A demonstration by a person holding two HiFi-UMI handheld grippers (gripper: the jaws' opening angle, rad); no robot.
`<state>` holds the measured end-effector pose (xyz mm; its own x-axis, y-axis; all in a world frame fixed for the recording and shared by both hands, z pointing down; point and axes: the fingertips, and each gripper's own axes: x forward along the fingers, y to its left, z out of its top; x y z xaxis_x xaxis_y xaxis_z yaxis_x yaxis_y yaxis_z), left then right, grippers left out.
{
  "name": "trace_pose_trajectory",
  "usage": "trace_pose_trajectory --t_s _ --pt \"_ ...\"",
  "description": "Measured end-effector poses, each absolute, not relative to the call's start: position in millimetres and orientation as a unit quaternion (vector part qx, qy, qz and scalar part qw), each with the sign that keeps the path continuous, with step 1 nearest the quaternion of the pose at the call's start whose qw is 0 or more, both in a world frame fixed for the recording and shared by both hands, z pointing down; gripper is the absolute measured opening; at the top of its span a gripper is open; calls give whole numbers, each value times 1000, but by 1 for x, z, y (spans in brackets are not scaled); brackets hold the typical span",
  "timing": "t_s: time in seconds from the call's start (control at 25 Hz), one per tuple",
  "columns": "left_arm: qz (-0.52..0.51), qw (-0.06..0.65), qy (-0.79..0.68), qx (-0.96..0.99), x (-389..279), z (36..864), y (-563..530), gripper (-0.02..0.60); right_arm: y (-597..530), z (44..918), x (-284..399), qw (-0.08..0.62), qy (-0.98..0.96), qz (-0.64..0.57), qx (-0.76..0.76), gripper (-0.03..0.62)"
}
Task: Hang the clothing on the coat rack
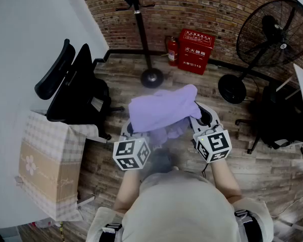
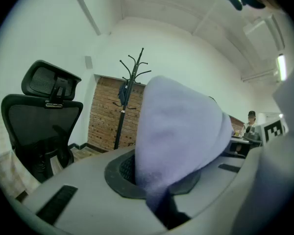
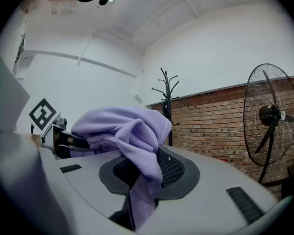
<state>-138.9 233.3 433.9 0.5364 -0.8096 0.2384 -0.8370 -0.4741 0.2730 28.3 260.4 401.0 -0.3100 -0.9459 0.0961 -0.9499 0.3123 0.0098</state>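
Overhead, head view, clothing (image 1: 164,110): a lilac garment bunched in the air above the wooden floor (image 1: 192,84), stretched across both grippers, not on the rack.
Head view, left hand-held gripper (image 1: 134,129): at 8 o'clock of the cloth, tips buried under the fabric's edge, marker cube toward the person.
Head view, right hand-held gripper (image 1: 204,118): at 4 o'clock of the cloth, tips against its lower right corner.
Head view, coat rack (image 1: 140,29): black pole on a round base, at 12 o'clock of the cloth, well apart from it, by the brick wall (image 1: 212,9).
Head view, surroundings: office chair (image 1: 73,84) at 9 o'clock; fire extinguisher (image 1: 172,51) and red box (image 1: 196,44) at 1 o'clock; standing fan (image 1: 272,34) at 2 o'clock.
Left gripper view, left hand-held gripper (image 2: 162,203): jaws narrow, pinched together on a fold of the clothing (image 2: 181,131), which billows up over them.
Left gripper view, background: coat rack at 11 o'clock of the cloth, chair at 9 o'clock.
Right gripper view, right hand-held gripper (image 3: 137,202): jaws clamped on a hanging fold of the clothing (image 3: 127,131), the rest heaped toward 10 o'clock.
Right gripper view, background: coat rack at 12 o'clock, fan at 3 o'clock.
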Motion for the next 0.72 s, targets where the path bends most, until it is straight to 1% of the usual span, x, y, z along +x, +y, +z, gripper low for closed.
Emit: trace_pose_trajectory --t_s 0.32,0.72 --pt "37 180 -470 864 -144 427 261 43 291 392 22 38 -808 17 588 67" --pt "27 171 -471 865 -144 419 271 41 302 384 22 31 -811 8 584 67"
